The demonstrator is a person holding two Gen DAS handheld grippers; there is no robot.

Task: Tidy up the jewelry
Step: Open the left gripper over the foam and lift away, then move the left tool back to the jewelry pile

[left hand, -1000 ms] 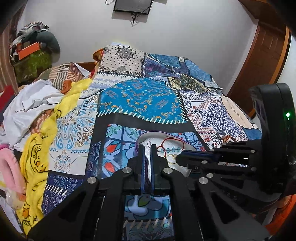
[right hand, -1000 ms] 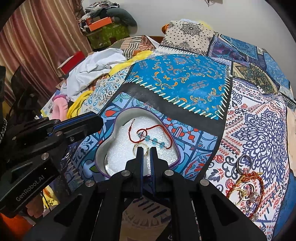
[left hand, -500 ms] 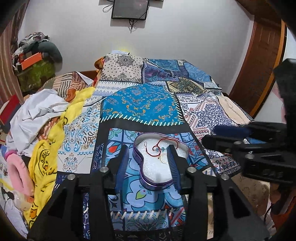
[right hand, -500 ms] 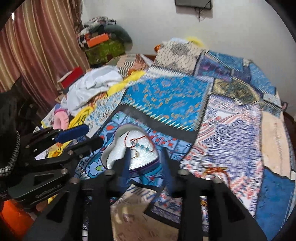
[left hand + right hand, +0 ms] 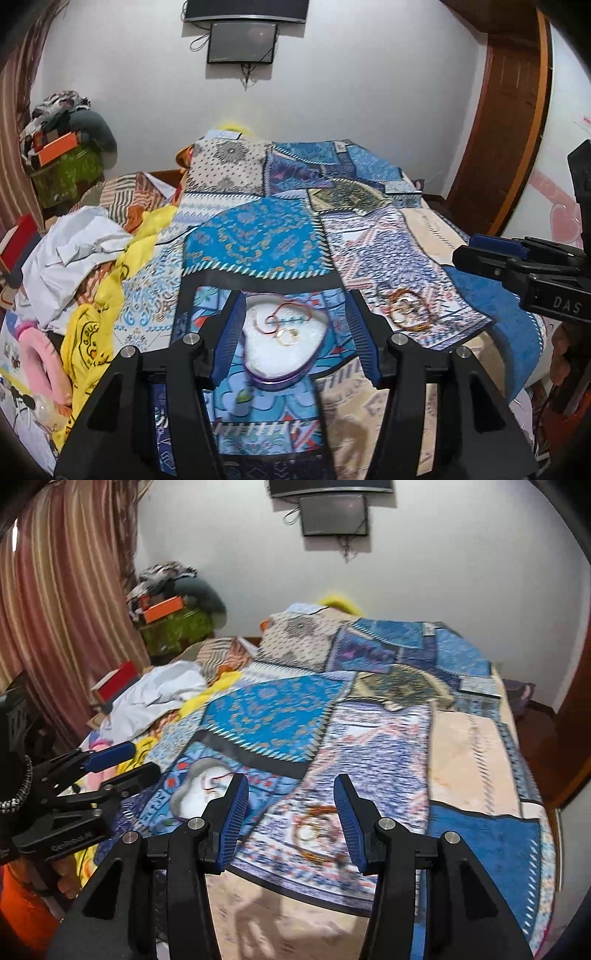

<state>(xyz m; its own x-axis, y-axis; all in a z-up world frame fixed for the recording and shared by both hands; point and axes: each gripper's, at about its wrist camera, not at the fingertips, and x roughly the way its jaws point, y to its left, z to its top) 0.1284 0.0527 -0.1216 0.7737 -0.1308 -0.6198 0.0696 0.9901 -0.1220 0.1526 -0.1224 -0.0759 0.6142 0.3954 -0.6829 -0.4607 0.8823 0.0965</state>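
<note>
Left gripper: fingers spread wide, empty, held above the near edge of the bed. Between them, on the quilt, lies a heart-shaped box with white lining. Inside it: a red cord and a gold ring. Right gripper: fingers also wide, empty. Just beyond them a loose jewelry pile rests on the quilt, right of the box and apart from it; blurred, pieces not separable. Farther left: white cloth, yellow cloth. Far wall: a screen.
</note>
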